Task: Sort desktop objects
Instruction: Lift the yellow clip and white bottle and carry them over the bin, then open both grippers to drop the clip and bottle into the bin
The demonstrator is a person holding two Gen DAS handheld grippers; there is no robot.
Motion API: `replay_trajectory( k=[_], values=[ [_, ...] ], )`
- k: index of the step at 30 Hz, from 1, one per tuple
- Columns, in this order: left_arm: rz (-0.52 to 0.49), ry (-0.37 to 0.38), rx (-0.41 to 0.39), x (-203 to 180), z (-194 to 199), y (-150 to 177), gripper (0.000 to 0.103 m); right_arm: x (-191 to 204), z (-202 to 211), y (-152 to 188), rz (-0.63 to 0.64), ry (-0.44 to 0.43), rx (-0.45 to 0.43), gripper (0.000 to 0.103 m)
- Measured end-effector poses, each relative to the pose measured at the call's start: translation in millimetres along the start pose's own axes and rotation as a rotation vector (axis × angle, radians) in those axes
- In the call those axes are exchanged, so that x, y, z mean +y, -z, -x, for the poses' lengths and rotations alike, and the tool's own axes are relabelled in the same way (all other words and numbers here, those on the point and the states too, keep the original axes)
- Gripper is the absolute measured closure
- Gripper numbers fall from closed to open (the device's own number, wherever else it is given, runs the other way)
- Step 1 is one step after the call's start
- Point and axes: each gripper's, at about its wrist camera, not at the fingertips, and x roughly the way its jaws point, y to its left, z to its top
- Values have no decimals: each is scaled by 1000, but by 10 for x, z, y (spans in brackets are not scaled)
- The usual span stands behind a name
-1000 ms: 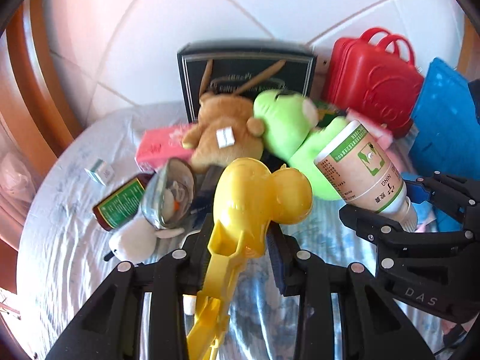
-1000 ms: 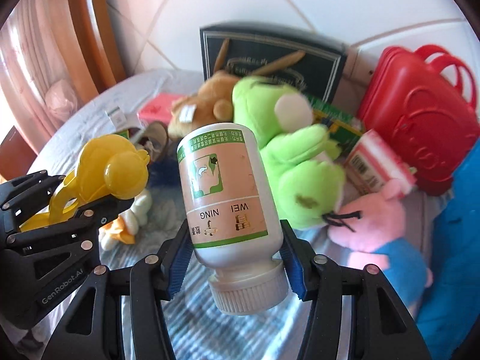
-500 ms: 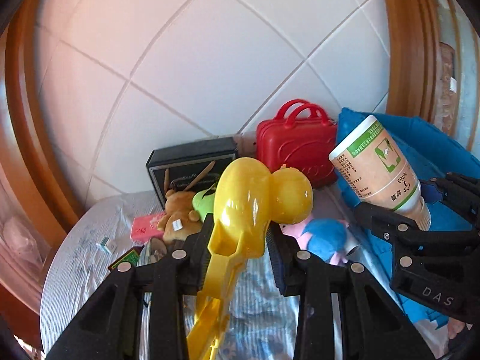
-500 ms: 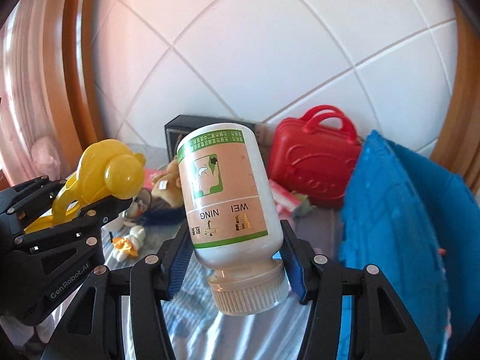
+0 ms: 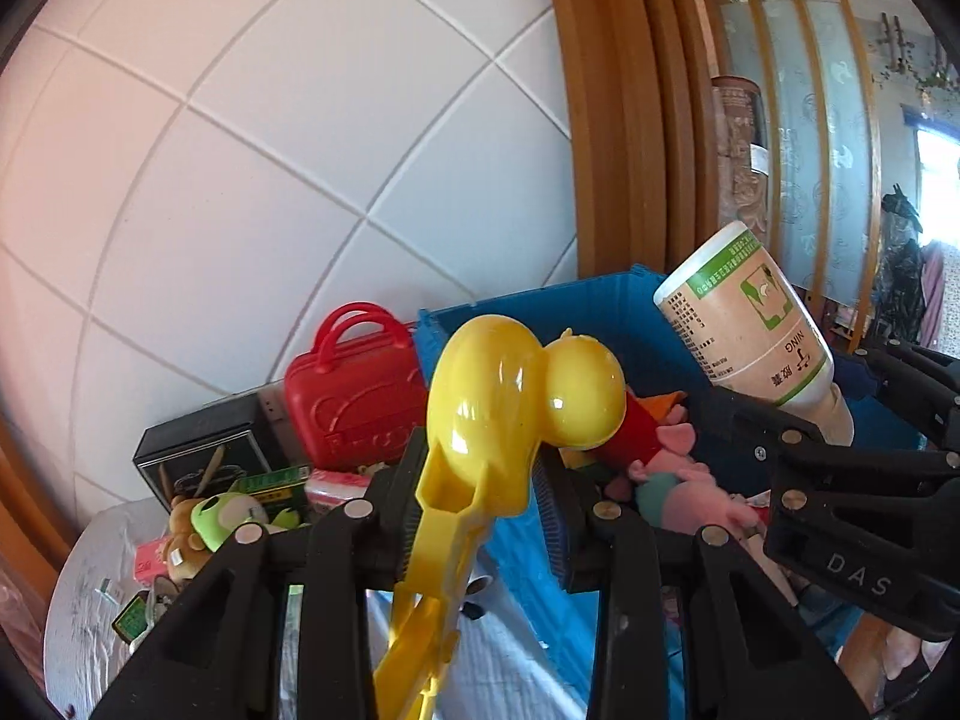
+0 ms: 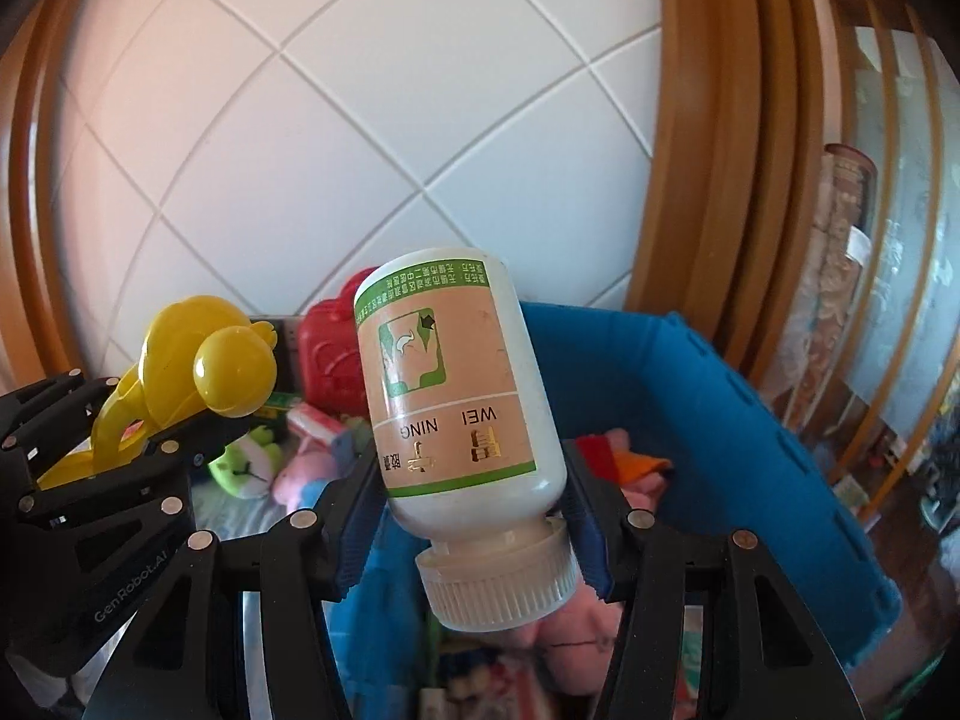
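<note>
The left gripper (image 5: 480, 480) is clamped on a yellow duck-shaped snowball clip (image 5: 510, 396), its round head forward and its handles trailing back between the fingers. Just to its right, the right gripper (image 6: 468, 516) pinches a white medicine bottle (image 6: 456, 396) upside down — ribbed cap (image 6: 498, 582) toward the camera. Both are held up over the near edge of a blue plastic bin (image 6: 750, 420), which holds a pink plush toy (image 5: 690, 480). Behind, on the table — a red toy suitcase (image 5: 348, 396), a black box (image 5: 204, 456) and a green frog plush (image 5: 222, 513).

Yellow duck-shaped clamp toy (image 5: 516, 414) raised head-up, white medicine bottle (image 6: 459, 402) tilted cap-down, blue bin (image 6: 750, 420) beneath
</note>
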Motion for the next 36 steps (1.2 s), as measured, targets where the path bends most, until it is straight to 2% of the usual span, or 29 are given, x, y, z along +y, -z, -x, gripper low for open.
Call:
replay_trajectory(
  k=[6,11,13,14,15,16,18,21,23,36],
  values=[
    [-49,19,50,-835,-208,-120,71,-811,2,177,-43,42,17,48],
    [-90,-4,95,-1247,-339,-140,70,-1346,-151,389,-92,34,47,48],
    [-98,-14,111,-1348,-386,-156,68,-1499,-202,460,-107,31,59,48],
    [-108,-22,122,-1404,-415,-160,62,-1555,-222,480,-108,34,66,47],
    [-115,-35,135,-1430,-439,-149,46,-1595,-217,486,-107,38,65,42],
    [-116,-55,143,-1447,-453,-140,39,-1611,-187,488,-111,42,62,27],
    [-102,-88,140,-1443,-446,-130,22,-1713,-200,480,-107,85,56,15],
    [-78,-83,135,-1414,-405,-130,18,-1840,-163,480,-119,95,45,3],
    [-72,-89,128,-1417,-373,-131,14,-1870,-112,492,-118,95,38,1],
    [-4,-72,63,-1211,-4,-62,7,-1816,33,513,-111,94,36,0]
  ],
)
